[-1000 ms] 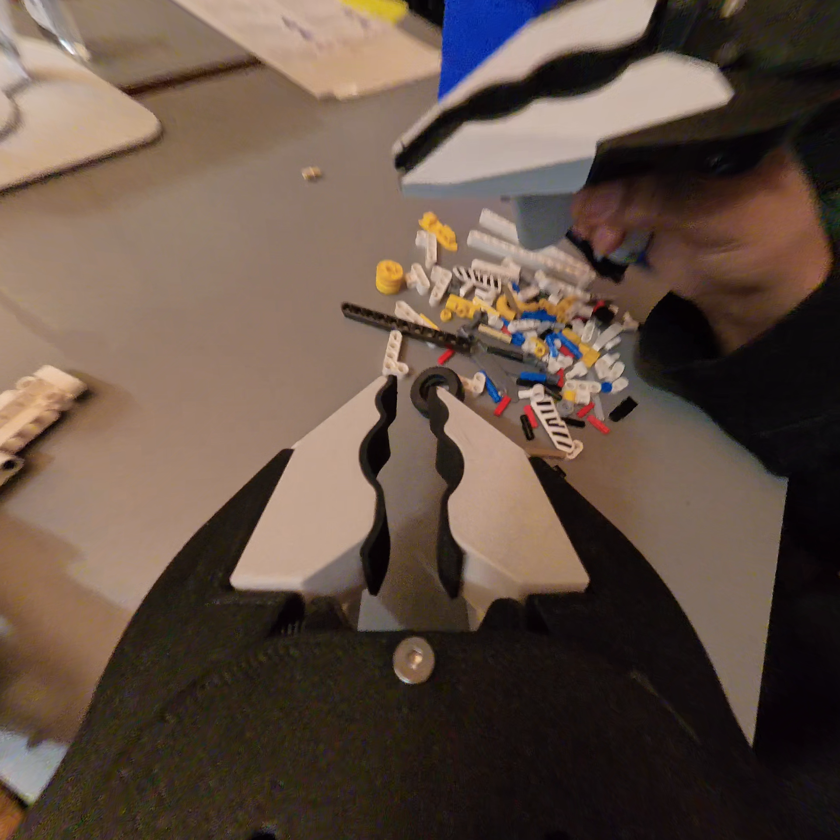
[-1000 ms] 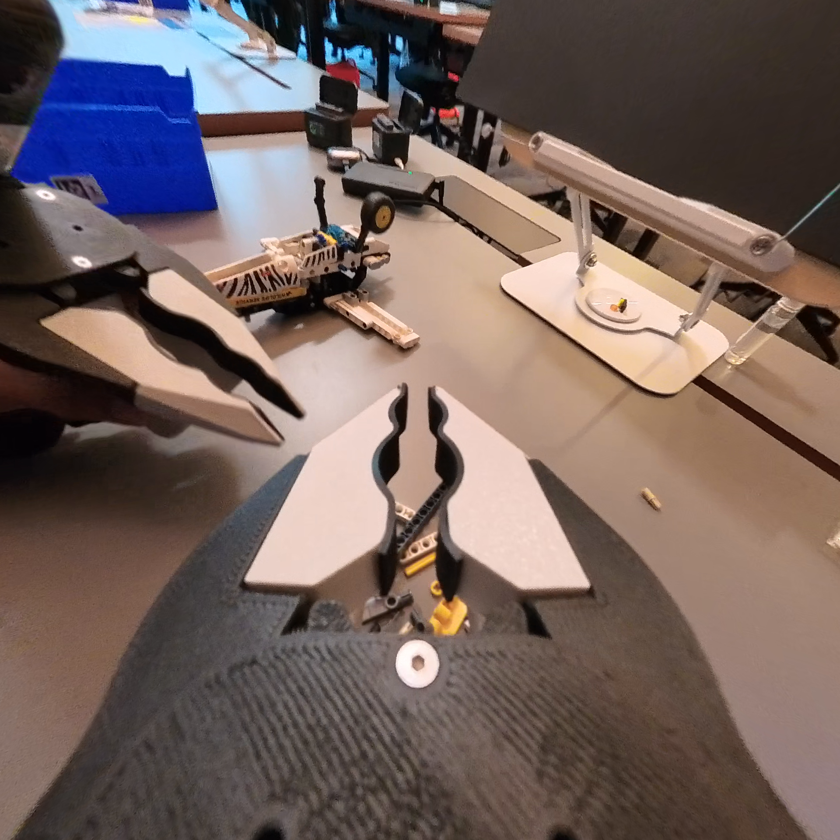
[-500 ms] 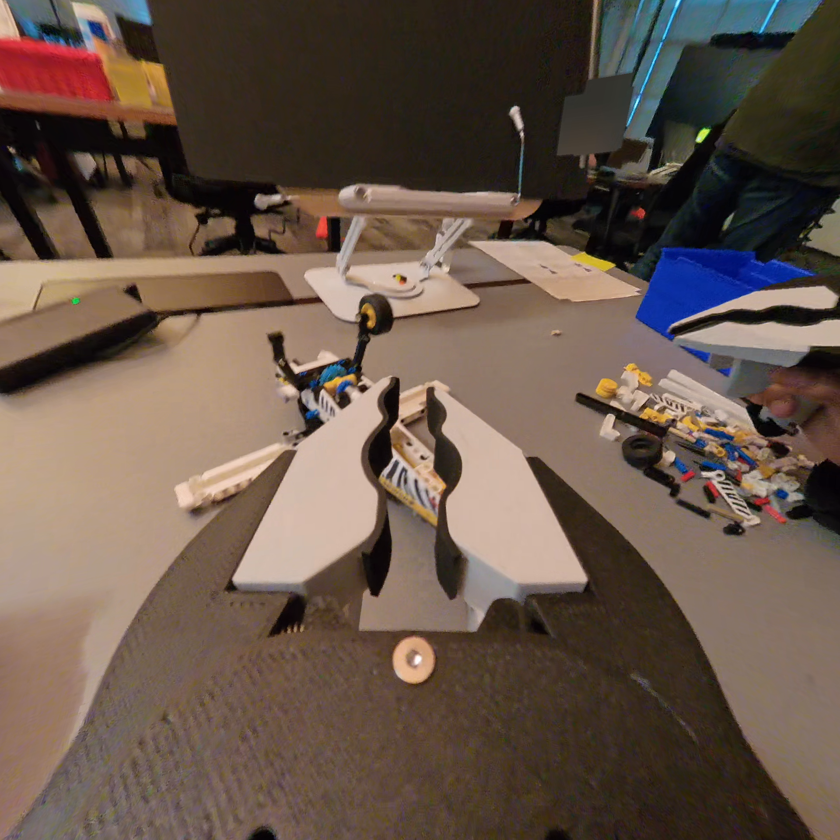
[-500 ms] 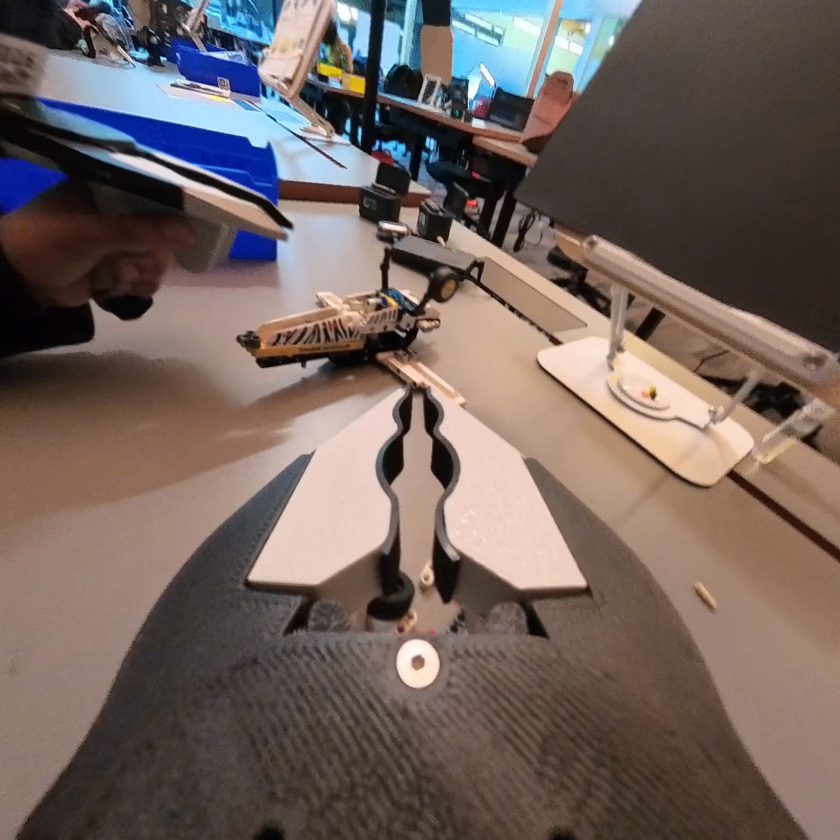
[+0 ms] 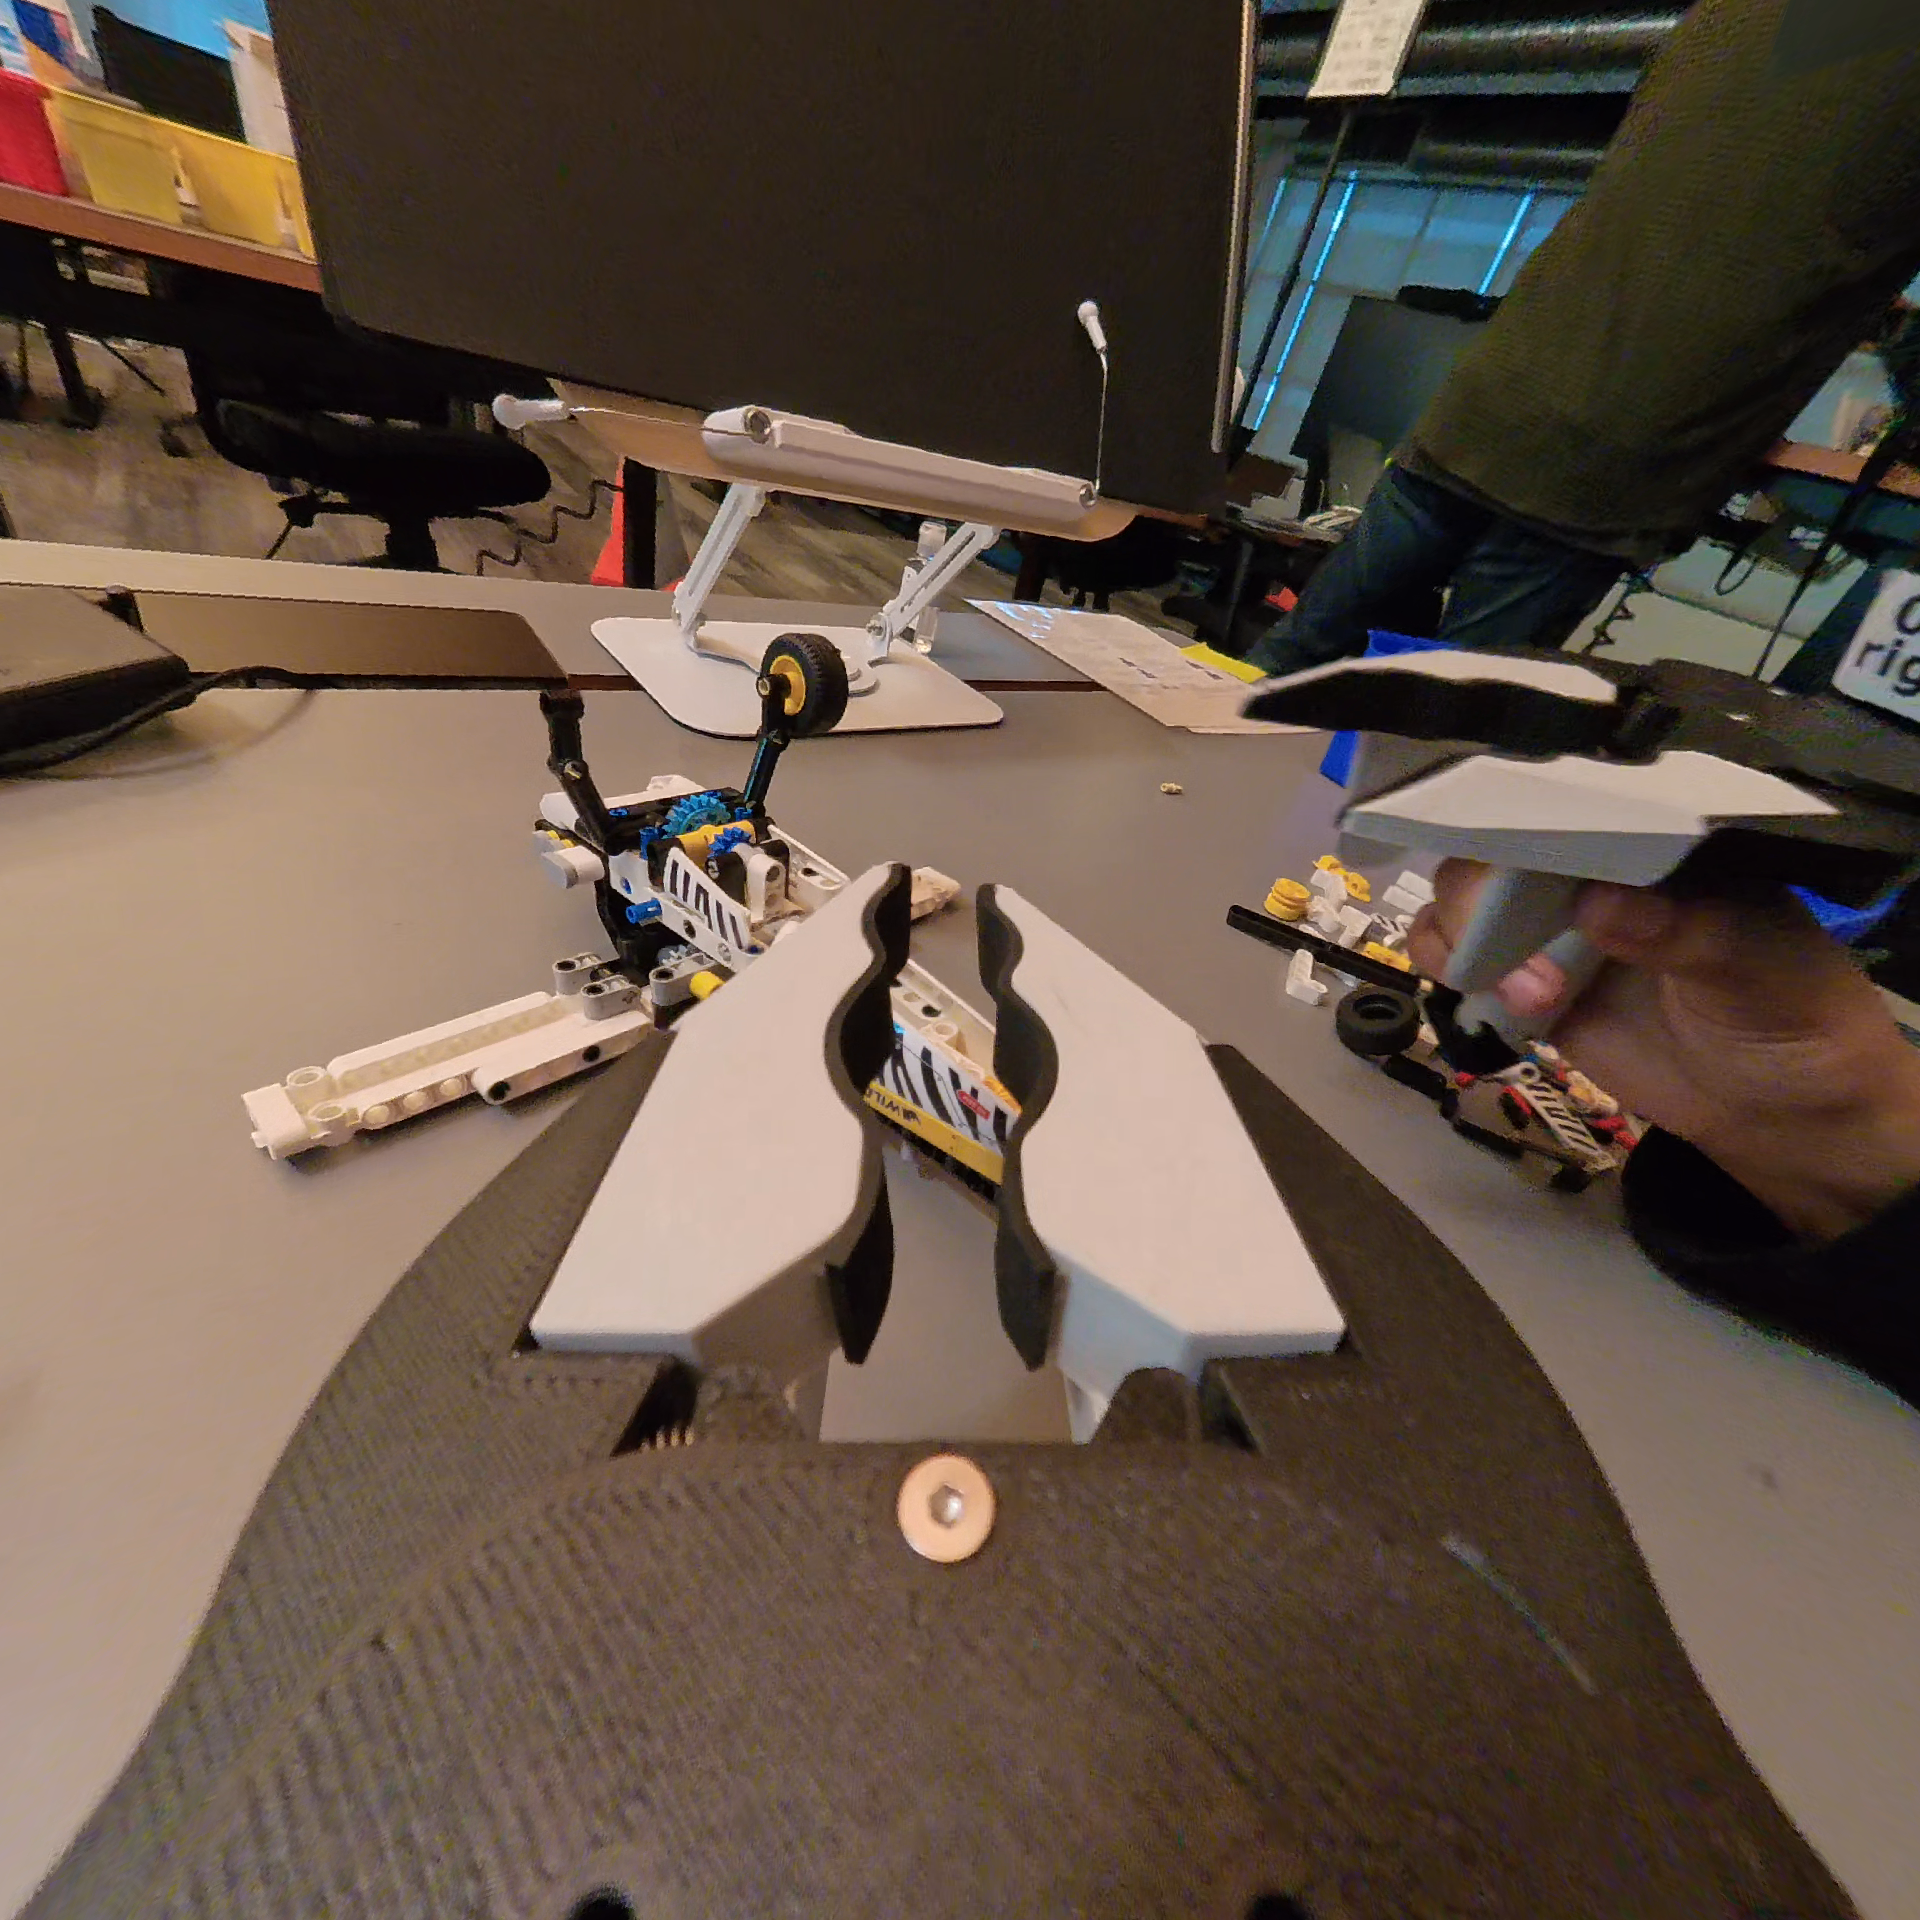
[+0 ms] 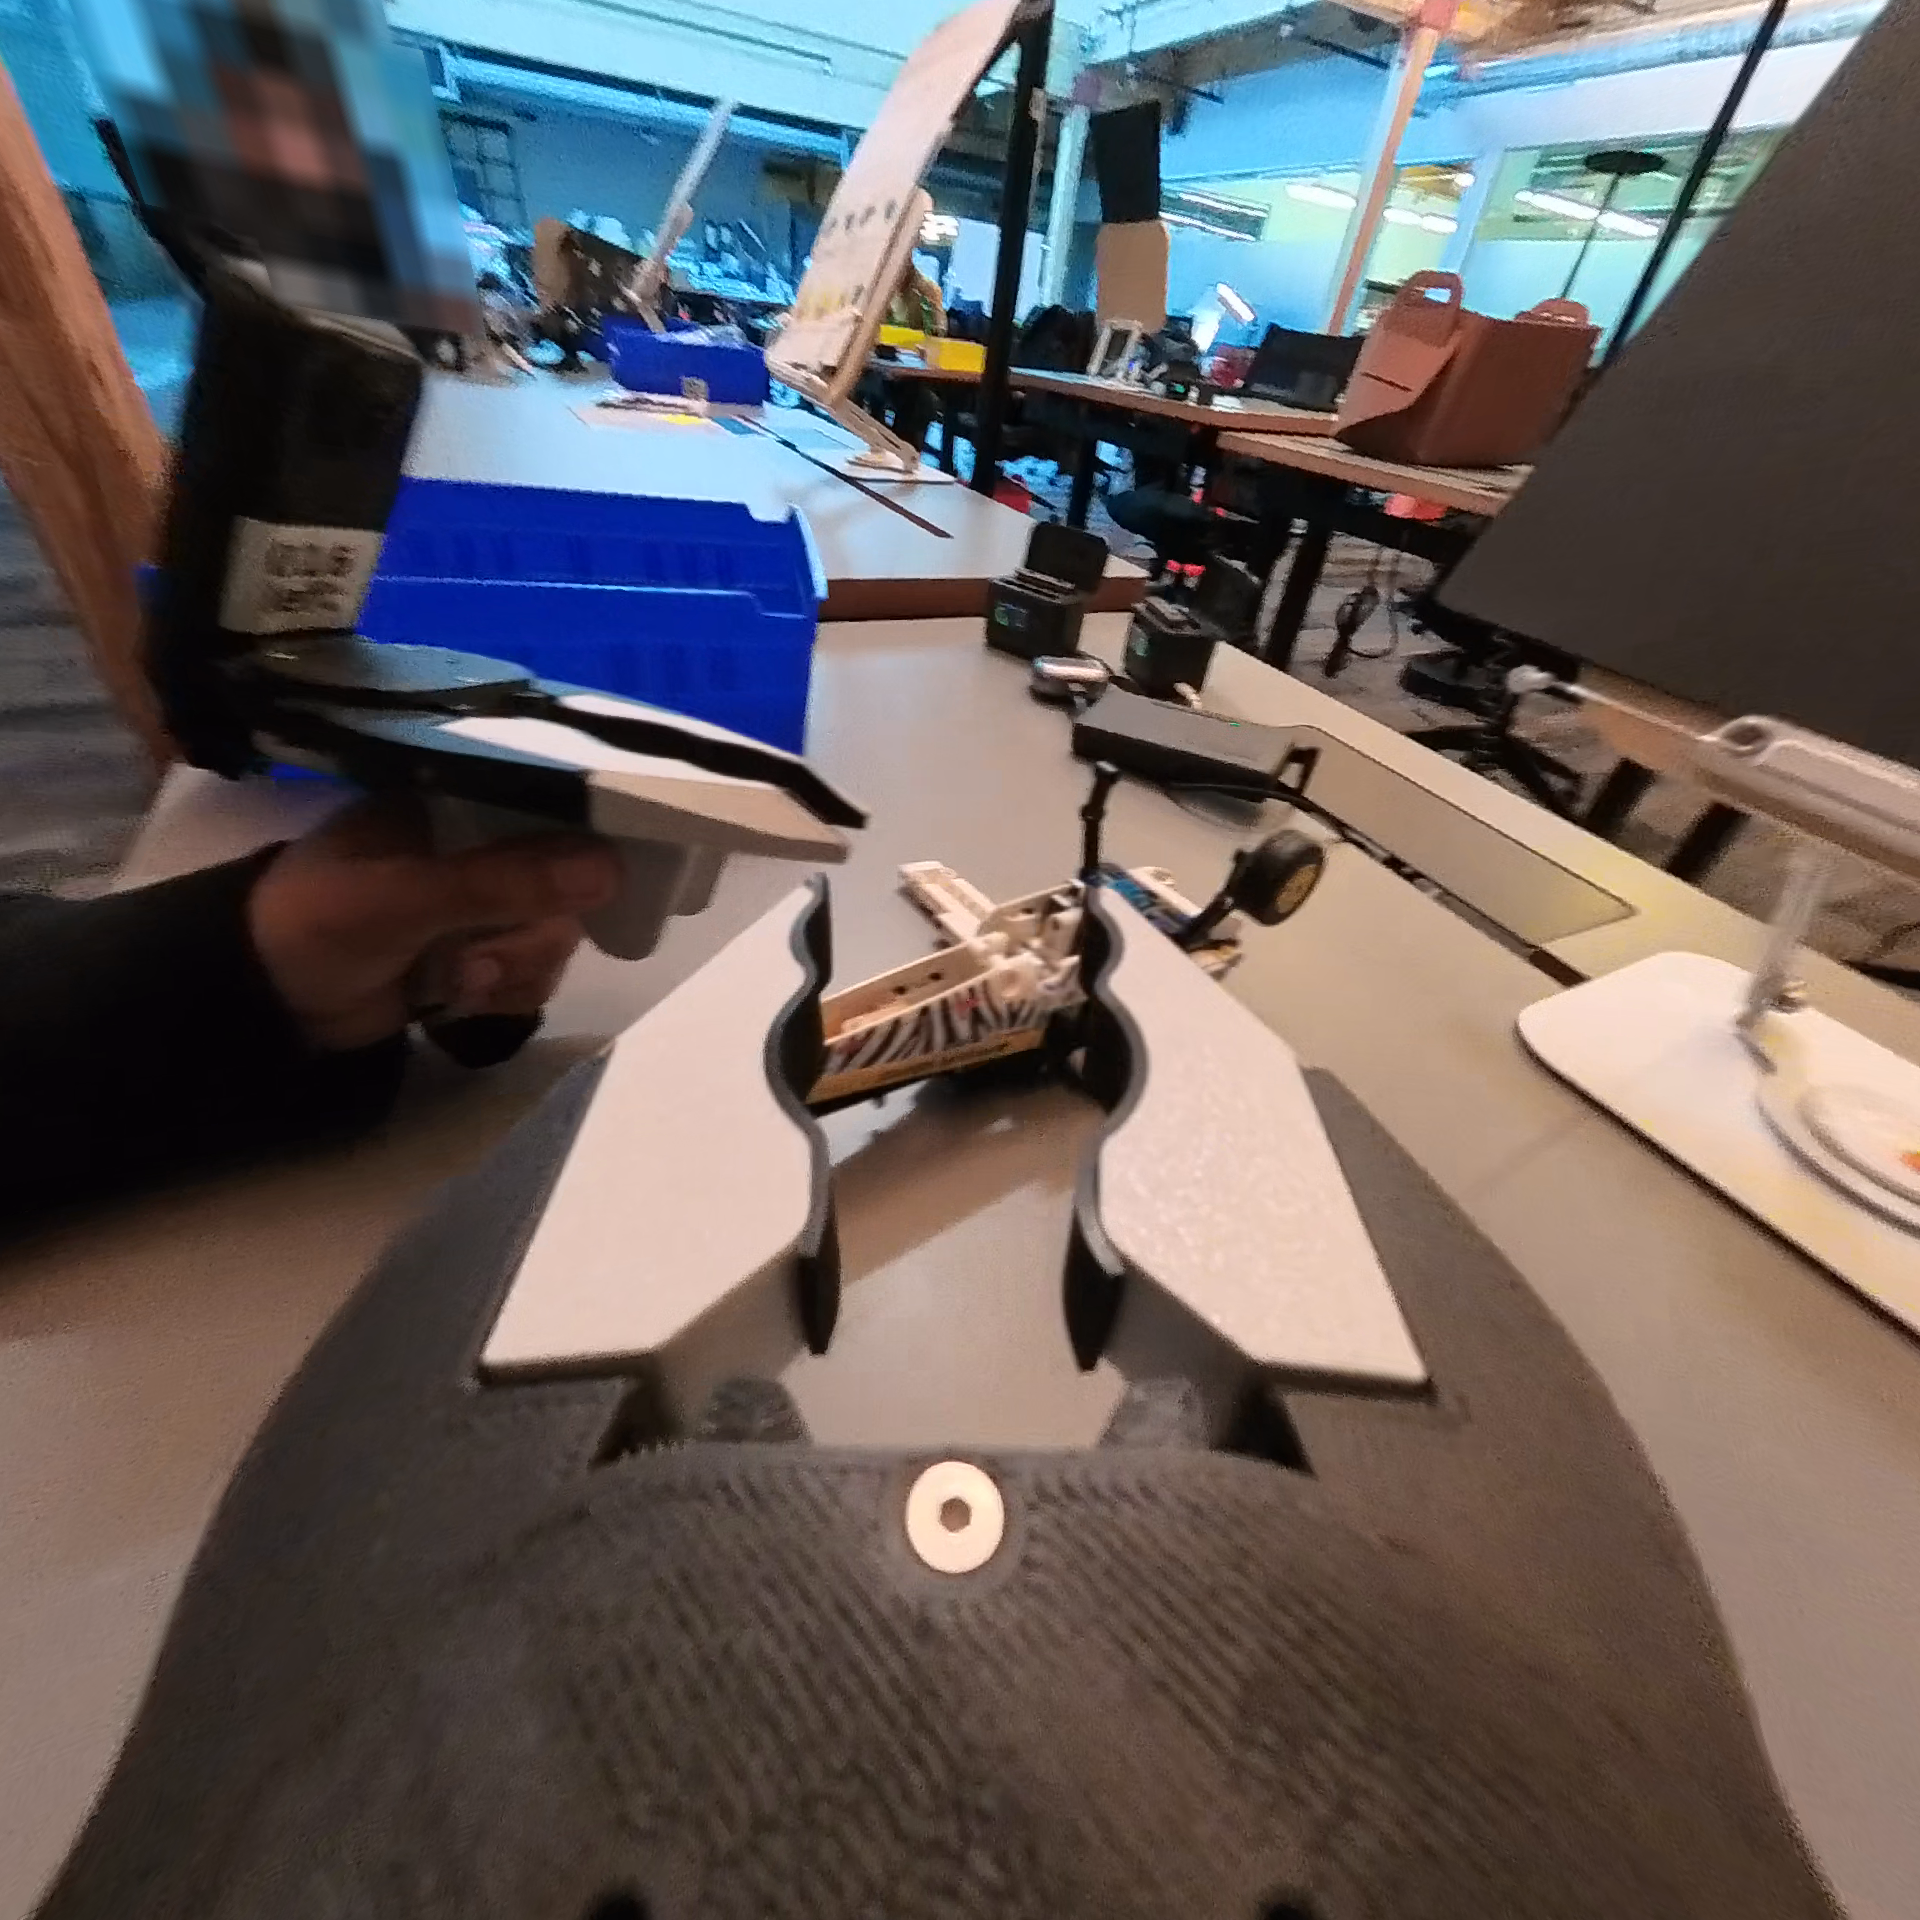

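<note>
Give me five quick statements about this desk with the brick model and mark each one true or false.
1. The brick model has one yellow-hubbed wheel raised on an arm. True.
2. The right tool stands wide open. True.
3. The left tool grips a black tyre. False: it holds nothing; a loose black tyre lies on the desk.
4. The loose pieces sit inside the blue bin. False: they lie on the desk.
5. The monitor stand's base is red. False: it is white.

Model (image 5: 717, 894) on table (image 5: 208, 935), parts pile (image 5: 1455, 1029) right
</note>
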Motion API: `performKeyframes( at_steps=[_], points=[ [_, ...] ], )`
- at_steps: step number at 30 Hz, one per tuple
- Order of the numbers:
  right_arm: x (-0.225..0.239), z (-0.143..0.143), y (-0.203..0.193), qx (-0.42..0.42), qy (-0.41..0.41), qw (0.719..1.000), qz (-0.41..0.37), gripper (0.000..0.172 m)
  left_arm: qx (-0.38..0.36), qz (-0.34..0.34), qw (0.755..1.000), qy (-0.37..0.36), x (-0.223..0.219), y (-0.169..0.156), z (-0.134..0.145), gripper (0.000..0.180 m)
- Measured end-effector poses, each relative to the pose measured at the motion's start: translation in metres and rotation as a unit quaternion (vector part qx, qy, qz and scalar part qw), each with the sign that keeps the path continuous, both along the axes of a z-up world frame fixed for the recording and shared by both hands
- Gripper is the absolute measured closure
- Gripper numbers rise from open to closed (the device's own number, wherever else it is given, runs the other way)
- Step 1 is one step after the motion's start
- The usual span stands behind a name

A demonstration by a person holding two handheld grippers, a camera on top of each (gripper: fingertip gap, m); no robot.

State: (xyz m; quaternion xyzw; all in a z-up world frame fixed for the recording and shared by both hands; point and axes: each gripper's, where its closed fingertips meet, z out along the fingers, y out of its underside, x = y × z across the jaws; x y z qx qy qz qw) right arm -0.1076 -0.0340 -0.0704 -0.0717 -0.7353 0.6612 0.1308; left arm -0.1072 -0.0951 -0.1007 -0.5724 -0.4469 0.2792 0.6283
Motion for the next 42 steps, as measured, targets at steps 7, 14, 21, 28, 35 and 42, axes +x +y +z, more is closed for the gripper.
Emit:
performKeyframes(
  at_steps=[7,14,21,28,35,42],
  points=[
    [-0.080,0.034,-0.030,-0.067,0.078,0.988,-0.119,0.110,-0.001,-0.006,1.000,0.010,0.002,0.001,0.003,0.173],
    [-0.129,-0.006,-0.067,-0.092,-0.176,0.976,-0.087,0.080,0.001,-0.015,1.000,0.018,0.004,0.003,0.005,0.173],
    [-0.113,-0.020,-0.077,-0.085,-0.245,0.965,-0.031,0.129,0.005,-0.016,1.000,0.021,0.005,0.003,0.006,0.174],
    [-0.031,-0.021,-0.079,0.024,-0.211,0.971,0.107,0.146,0.024,-0.018,0.999,0.043,0.010,-0.005,0.017,0.172],
    [-0.100,-0.019,-0.053,0.014,-0.080,0.992,-0.101,0.107,0.084,-0.027,0.996,0.034,0.010,-0.017,0.018,0.172],
    [-0.078,-0.042,-0.082,0.046,-0.161,0.986,-0.011,0.126,0.072,-0.029,0.997,0.030,0.010,-0.018,0.016,0.171]
  ],
)
